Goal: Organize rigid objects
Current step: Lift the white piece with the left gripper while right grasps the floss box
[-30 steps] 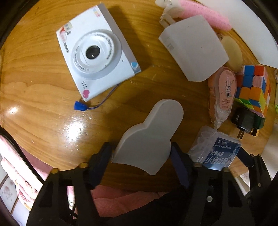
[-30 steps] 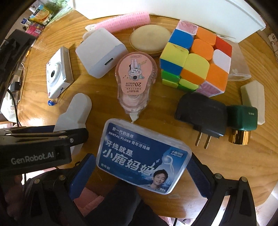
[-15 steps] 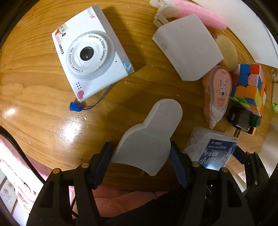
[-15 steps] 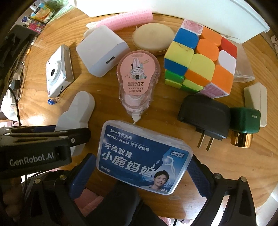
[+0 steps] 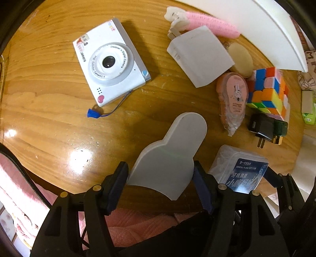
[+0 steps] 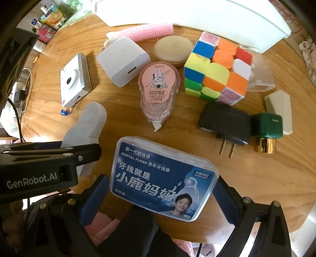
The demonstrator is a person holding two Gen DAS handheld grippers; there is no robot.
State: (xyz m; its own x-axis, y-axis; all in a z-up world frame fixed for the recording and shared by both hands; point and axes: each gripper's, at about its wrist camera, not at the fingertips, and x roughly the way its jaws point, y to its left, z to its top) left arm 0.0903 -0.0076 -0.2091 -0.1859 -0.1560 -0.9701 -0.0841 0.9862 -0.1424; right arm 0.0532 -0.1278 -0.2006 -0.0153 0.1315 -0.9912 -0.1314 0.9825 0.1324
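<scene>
A flat grey bottle-shaped piece (image 5: pixel 167 156) sits between the blue pads of my left gripper (image 5: pixel 161 181), which is shut on its wide end and holds it just above the wooden table (image 5: pixel 49 118). The same piece (image 6: pixel 86 124) shows at the left of the right wrist view. My right gripper (image 6: pixel 160 195) is shut on a clear dental floss box (image 6: pixel 164 176) with a blue label, held over the table's near edge. That box (image 5: pixel 239 170) also appears at the lower right of the left wrist view.
On the table lie a white toy camera (image 5: pixel 110 65), a white charger (image 5: pixel 199 57), a pink roller (image 5: pixel 213 21), pink correction tape (image 6: pixel 158 87), a colour cube (image 6: pixel 217 67), a black plug (image 6: pixel 223 122), a green-and-gold block (image 6: pixel 266 128) and a white box (image 6: pixel 197 15) at the back.
The left gripper has risen with the grey piece, so the table's things look smaller and have slid right. The right gripper has shifted slightly with the floss box still in it.
</scene>
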